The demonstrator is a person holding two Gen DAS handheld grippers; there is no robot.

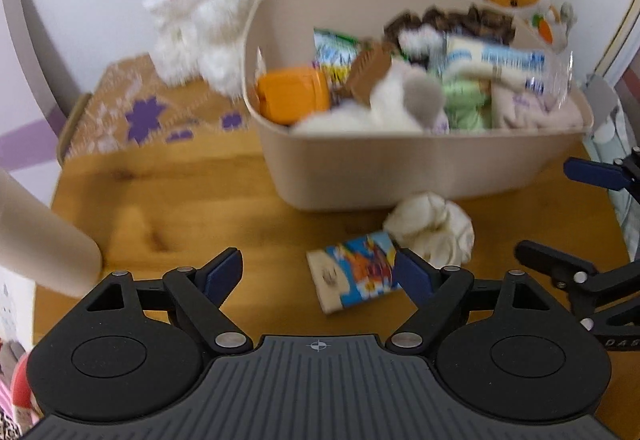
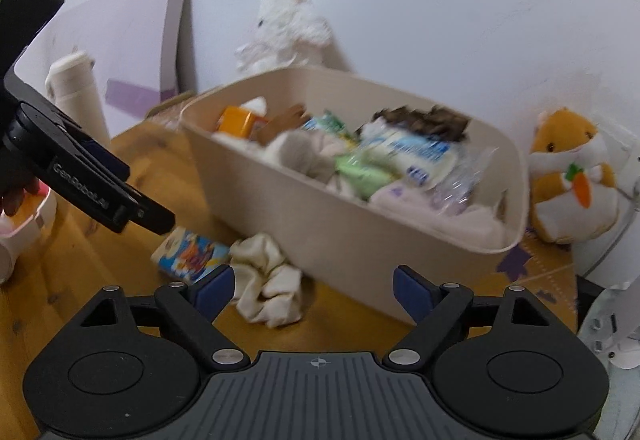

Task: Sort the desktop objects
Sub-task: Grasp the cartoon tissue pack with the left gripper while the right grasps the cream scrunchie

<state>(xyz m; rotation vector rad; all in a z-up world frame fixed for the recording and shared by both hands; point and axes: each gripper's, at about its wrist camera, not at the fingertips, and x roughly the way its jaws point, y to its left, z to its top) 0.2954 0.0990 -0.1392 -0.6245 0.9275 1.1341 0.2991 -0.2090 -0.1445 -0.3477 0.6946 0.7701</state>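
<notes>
- Sorting the desk here means moving the last loose items into the bin (image 1: 400, 167), which is already nearly full.
- Left gripper (image 1: 320, 272): jaws wide, nothing between the pads. It hangs over the packet (image 1: 352, 272), tilted steeply down.
- Right gripper (image 2: 314, 288): jaws wide, empty. It hangs just above the cloth (image 2: 264, 280).
- Packet location: flat on the wooden desk (image 1: 180, 191), in front of the bin wall and touching or almost touching the cloth.
- Cloth location: crumpled on the desk, against the foot of the bin wall.
- Procedure, judged from this layout:
  - Centre each item between the pads before closing.
  - Take the packet across its narrow side; a flat packet may slide if pinched at a corner.
  - Bite deep into the cloth folds so no loose end trails.
  - Keep the two grippers apart; the items lie close together and the jaws could collide.
  - Lift clear of the bin rim before release.
- Packet appearance: small, rectangular, with a blue and orange cartoon print and a pale end; motion blur hides the lettering, so it is probably a snack or tissue pack.
- Cloth appearance: cream, soft, bunched into a ball.
</notes>
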